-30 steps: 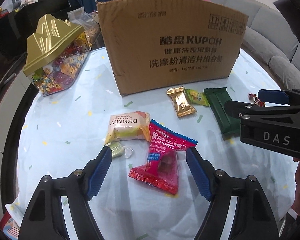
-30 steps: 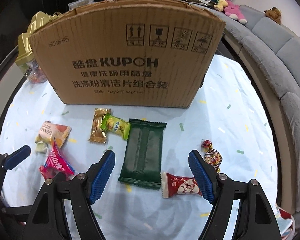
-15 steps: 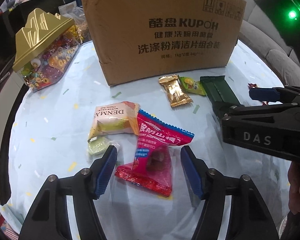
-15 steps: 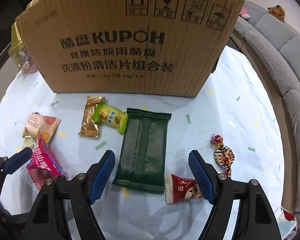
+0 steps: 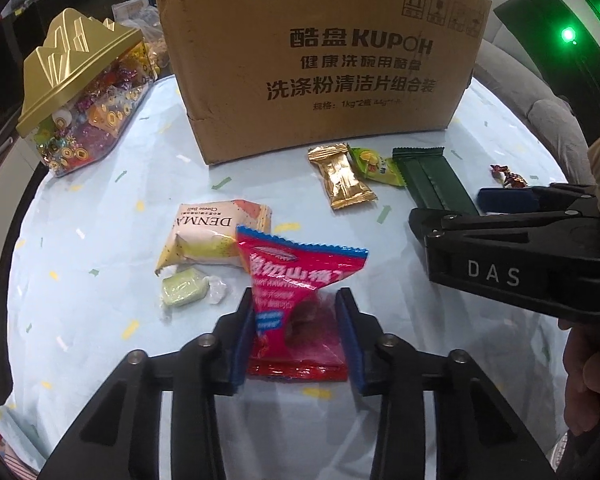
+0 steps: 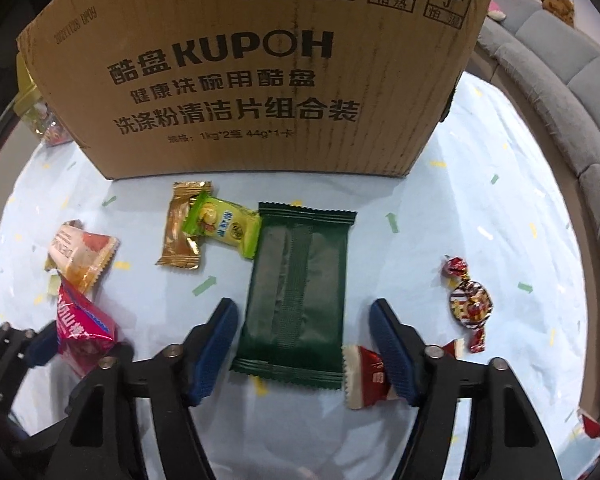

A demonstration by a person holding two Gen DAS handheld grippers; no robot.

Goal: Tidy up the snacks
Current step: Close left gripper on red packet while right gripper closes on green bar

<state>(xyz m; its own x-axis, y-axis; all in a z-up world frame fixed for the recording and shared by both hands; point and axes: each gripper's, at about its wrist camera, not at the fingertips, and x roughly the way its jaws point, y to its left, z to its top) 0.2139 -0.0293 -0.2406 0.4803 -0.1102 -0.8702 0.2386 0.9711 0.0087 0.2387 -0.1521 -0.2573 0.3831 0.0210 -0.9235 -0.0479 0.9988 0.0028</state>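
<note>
Behind the right hand-held gripper [image 6: 304, 344], a red candy [image 6: 366, 376] partly hides.

Brown cardboard box [image 6: 260, 80] printed with black characters and handling symbols; pale blue tablecloth [image 5: 100, 220] scattered with small green, yellow and white flecks. Wrappers: dark green packet [image 6: 296, 296], gold packet [image 5: 342, 180], lime-green and yellow packet [image 6: 224, 228], red-pink packet [image 5: 296, 300] with blue serrated edge. Candy jar [image 5: 80, 120] with gold lid and multicoloured contents; gripper pads [image 6: 216, 344] dark blue on black frames.
</note>
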